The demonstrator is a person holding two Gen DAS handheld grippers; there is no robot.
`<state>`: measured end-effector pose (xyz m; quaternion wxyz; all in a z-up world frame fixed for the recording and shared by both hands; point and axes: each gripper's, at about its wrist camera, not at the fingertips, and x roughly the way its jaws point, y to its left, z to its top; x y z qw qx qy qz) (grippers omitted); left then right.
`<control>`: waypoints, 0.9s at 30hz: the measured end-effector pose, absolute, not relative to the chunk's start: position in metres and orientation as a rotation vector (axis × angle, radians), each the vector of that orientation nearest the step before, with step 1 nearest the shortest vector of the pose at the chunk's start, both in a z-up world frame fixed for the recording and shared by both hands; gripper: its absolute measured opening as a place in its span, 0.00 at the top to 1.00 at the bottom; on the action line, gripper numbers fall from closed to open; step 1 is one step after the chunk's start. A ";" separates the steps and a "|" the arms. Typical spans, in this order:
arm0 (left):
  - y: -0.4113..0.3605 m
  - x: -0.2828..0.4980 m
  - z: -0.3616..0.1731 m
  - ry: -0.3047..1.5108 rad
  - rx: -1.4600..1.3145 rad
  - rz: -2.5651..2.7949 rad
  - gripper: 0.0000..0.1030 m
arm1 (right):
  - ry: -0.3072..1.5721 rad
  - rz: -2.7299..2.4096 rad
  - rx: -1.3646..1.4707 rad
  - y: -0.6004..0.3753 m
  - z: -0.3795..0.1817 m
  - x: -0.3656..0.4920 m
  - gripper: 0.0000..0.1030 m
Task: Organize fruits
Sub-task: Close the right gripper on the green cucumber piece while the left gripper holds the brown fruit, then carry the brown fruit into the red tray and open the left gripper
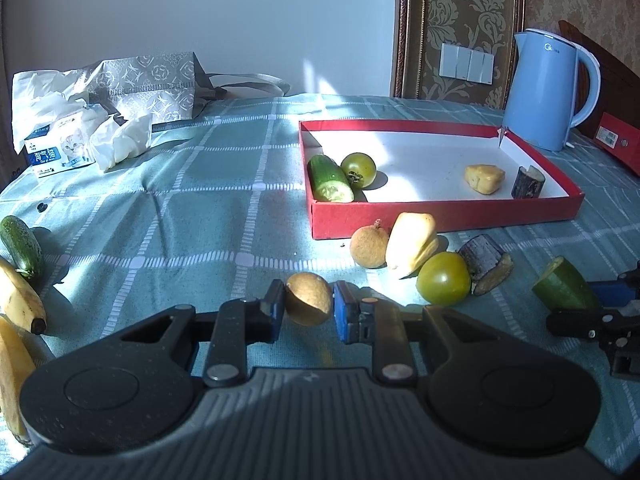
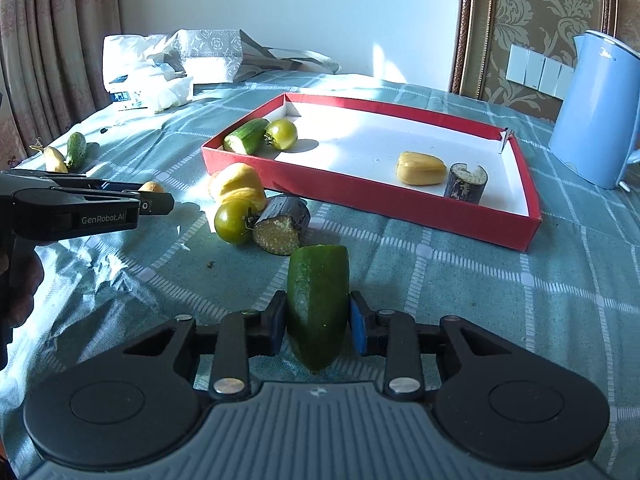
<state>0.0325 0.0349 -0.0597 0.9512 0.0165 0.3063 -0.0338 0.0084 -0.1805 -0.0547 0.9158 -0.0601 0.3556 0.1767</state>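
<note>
My left gripper (image 1: pixel 309 306) is shut on a small round brown fruit (image 1: pixel 309 299) just above the tablecloth. My right gripper (image 2: pixel 318 320) is shut on a green cucumber piece (image 2: pixel 318 304); it also shows in the left wrist view (image 1: pixel 564 286). The red tray (image 1: pixel 440 216) holds a cut cucumber (image 1: pixel 330 179), a green tomato (image 1: pixel 359 169), a yellow piece (image 1: pixel 485 178) and a dark cane piece (image 1: pixel 528 182). In front of the tray lie another brown fruit (image 1: pixel 369 247), a yellow piece (image 1: pixel 412 244), a green tomato (image 1: pixel 443 278) and a cane piece (image 1: pixel 486 264).
A blue kettle (image 1: pixel 546 88) stands behind the tray's right corner. A gift bag (image 1: pixel 156 84) and tissues (image 1: pixel 80 136) sit at the far left. A small cucumber (image 1: pixel 20 246) and bananas (image 1: pixel 18 300) lie at the left edge. A red box (image 1: pixel 620 142) is at the right.
</note>
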 end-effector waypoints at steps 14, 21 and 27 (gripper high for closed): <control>0.031 0.035 -0.055 0.614 0.024 -0.068 0.78 | 0.736 0.308 -0.106 -0.201 -0.051 0.006 0.69; 0.024 0.037 -0.051 0.611 0.025 -0.078 0.78 | 0.735 0.292 -0.098 -0.210 -0.049 0.007 0.69; 0.011 0.044 -0.032 0.581 0.020 -0.120 0.78 | 0.716 0.267 -0.074 -0.222 -0.043 0.011 0.69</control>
